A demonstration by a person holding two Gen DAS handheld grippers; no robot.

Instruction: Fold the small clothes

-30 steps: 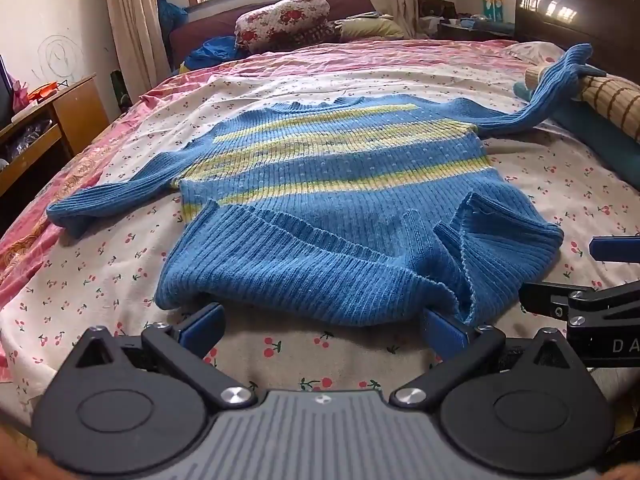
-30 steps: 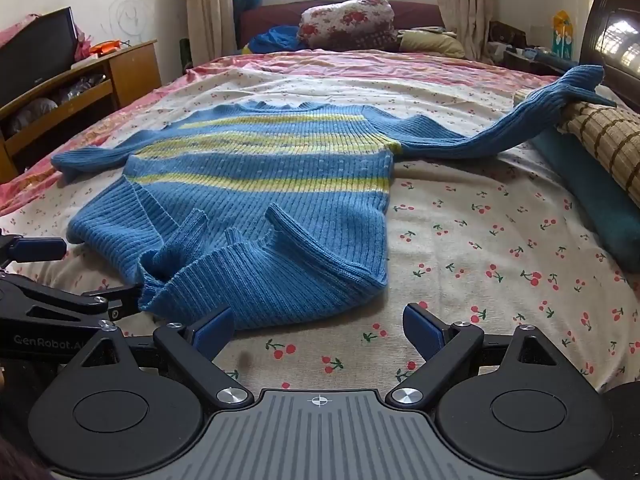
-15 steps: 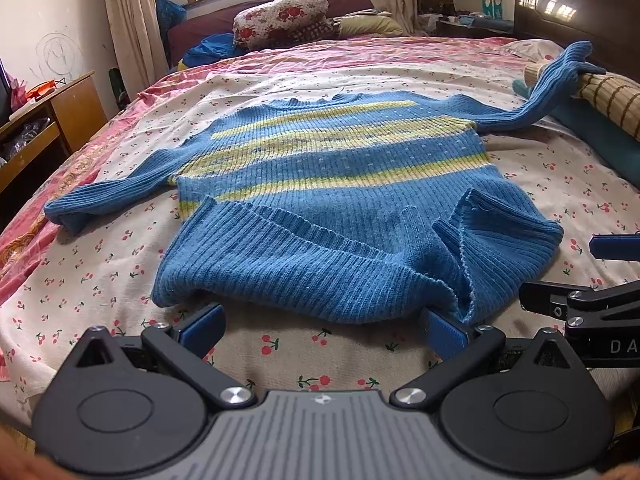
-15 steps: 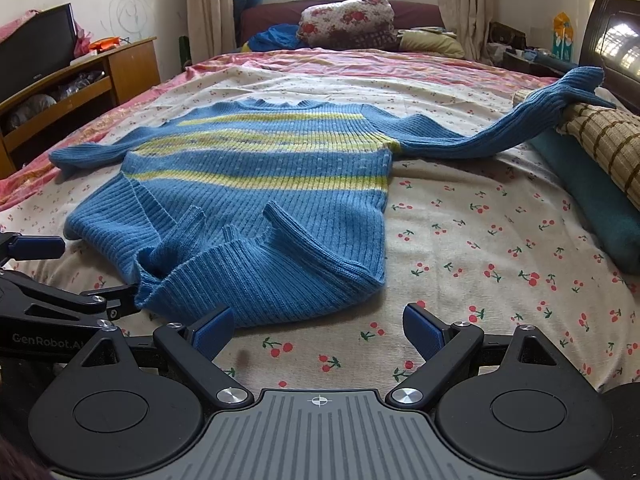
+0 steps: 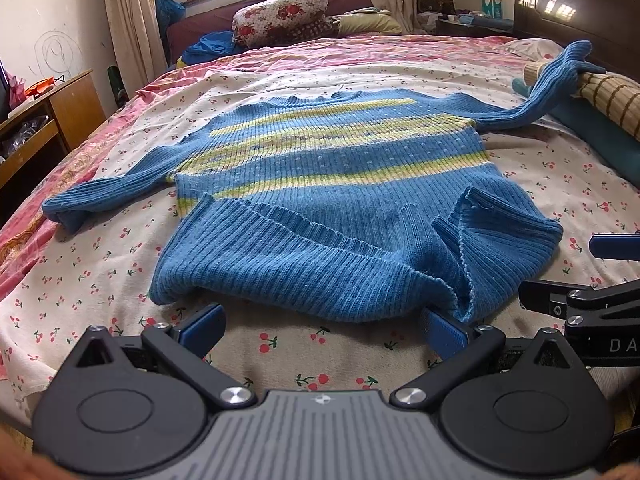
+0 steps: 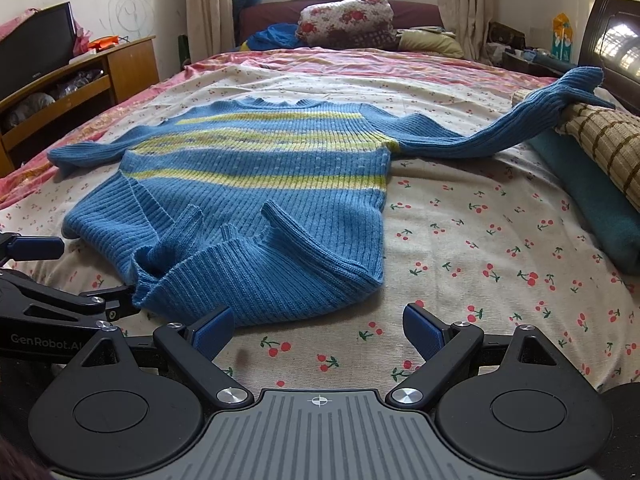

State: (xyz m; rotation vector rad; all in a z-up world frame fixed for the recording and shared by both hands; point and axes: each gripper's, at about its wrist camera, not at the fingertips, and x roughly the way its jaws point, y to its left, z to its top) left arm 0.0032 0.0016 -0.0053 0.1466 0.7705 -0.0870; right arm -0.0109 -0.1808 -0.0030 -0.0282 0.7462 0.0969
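A blue knit sweater with yellow stripes (image 5: pixel 340 184) lies flat on the bed, hem rumpled and bunched toward me; it also shows in the right wrist view (image 6: pixel 260 184). Its right sleeve (image 6: pixel 520 128) is draped up onto a rolled mat. Its left sleeve (image 5: pixel 100 196) lies on the sheet. My left gripper (image 5: pixel 322 326) is open and empty just in front of the hem. My right gripper (image 6: pixel 318 330) is open and empty in front of the hem's right corner. Each gripper shows at the other view's edge.
The bed has a cherry-print sheet (image 6: pixel 480 240) over a pink cover. A rolled bamboo mat (image 6: pixel 608 140) and teal bolster (image 6: pixel 592 196) lie along the right. Pillows (image 5: pixel 280 14) sit at the far end. A wooden cabinet (image 6: pixel 80 76) stands left, a dark headboard (image 5: pixel 576 8) right.
Both grippers have shifted slightly, so the sweater sits a little lower and nearer in view. Both stay open. The sweater has not moved.
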